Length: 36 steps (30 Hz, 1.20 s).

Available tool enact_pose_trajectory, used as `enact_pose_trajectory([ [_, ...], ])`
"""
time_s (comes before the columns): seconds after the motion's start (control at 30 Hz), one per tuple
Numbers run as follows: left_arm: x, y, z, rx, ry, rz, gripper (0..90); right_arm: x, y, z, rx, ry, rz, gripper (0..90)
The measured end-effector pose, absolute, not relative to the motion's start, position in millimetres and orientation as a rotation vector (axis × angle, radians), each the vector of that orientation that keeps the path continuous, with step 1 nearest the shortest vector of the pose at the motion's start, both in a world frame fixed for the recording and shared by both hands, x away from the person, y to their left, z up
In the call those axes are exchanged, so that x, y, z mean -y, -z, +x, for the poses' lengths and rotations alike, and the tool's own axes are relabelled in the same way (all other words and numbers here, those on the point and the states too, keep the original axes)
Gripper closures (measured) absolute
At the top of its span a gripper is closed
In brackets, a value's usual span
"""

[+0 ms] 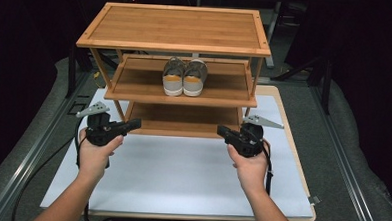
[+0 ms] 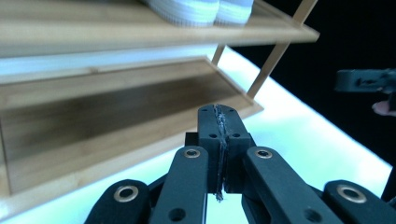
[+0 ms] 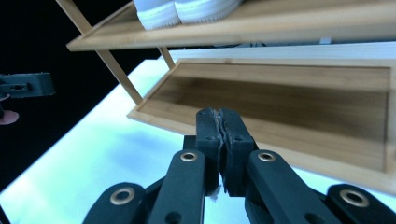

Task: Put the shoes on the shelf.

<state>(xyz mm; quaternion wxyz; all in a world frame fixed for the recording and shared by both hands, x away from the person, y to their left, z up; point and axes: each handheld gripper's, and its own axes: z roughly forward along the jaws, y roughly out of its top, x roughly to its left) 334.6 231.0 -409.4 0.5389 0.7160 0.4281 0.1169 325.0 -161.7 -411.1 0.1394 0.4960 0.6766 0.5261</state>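
A three-tier wooden shoe rack point(image 1: 177, 29) stands on the white mat point(image 1: 181, 170). A pair of grey shoes point(image 1: 184, 76) with white soles sits on its middle shelf, toes toward me. My left gripper point(image 1: 137, 122) is held at the rack's front left, jaws pointing right, shut with nothing between them point(image 2: 218, 116). My right gripper point(image 1: 220, 130) is at the rack's front right, jaws pointing left, also shut and empty point(image 3: 220, 120). The bottom shelf point(image 2: 116, 107) is bare. Each gripper view shows the other gripper far off at its edge.
The white mat lies on a wooden board point(image 1: 292, 145) over a grey table. Metal rails point(image 1: 42, 139) run along both sides. Dark surroundings lie beyond the rack.
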Motion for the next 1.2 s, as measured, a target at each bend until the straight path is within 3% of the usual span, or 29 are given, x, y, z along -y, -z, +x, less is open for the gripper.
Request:
enact_pose_trajectory([
  [0.37, -240, 460, 306, -1.055, -0.2, 1.771, 85.4, 178, 454, 288, -1.972, -1.485, 1.462, 85.0],
  [0.53, -248, 479, 300, -1.08, -0.181, 1.763, 79.6, 183, 470, 281, -1.963, -1.455, 1.467, 80.3],
  [0.7, -251, 499, 295, -1.104, -0.177, 1.749, 71.7, 182, 489, 279, -2.008, -1.425, 1.454, 68.5],
  [0.83, -250, 512, 295, -1.105, -0.182, 1.765, 66.8, 179, 504, 282, -2.042, -1.404, 1.459, 64.0],
  [1.0, -245, 525, 297, -1.103, -0.189, 1.768, 59.5, 178, 513, 281, -2.045, -1.361, 1.439, 61.1],
  [1.2, -239, 537, 299, -1.085, -0.249, 1.852, 58.7, 175, 531, 284, -2.092, -1.285, 1.408, 58.8],
])
